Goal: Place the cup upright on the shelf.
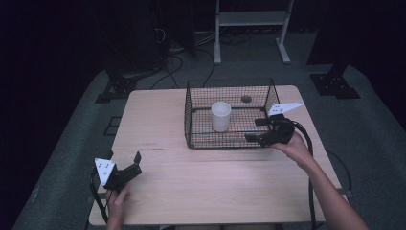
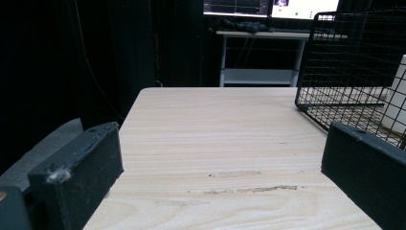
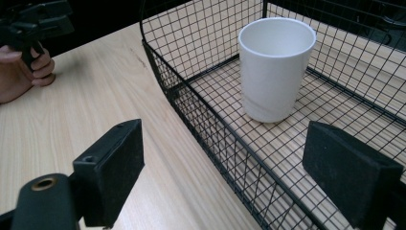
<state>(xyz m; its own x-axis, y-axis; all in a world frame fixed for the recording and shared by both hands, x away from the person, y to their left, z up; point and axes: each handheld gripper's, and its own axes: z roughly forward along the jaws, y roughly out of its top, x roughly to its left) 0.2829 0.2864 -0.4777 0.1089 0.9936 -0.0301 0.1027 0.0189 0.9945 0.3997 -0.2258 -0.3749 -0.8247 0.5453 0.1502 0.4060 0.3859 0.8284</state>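
White cup (image 3: pixel 276 67) upright in wire basket (image 1: pixel 191 120); right gripper (image 1: pixel 256 130) jaws apart astride basket wall; next lift over, centre on cup.

The high view looks forward and down on the whole surface (image 1: pixel 210 187) from above the person's side. The left tool's camera sits low over the wood, facing the wire basket (image 2: pixel 354 62) from nearby. The right tool's camera looks down, close, straddling the basket's wall. All three share basket and white cup (image 3: pixel 275 67).
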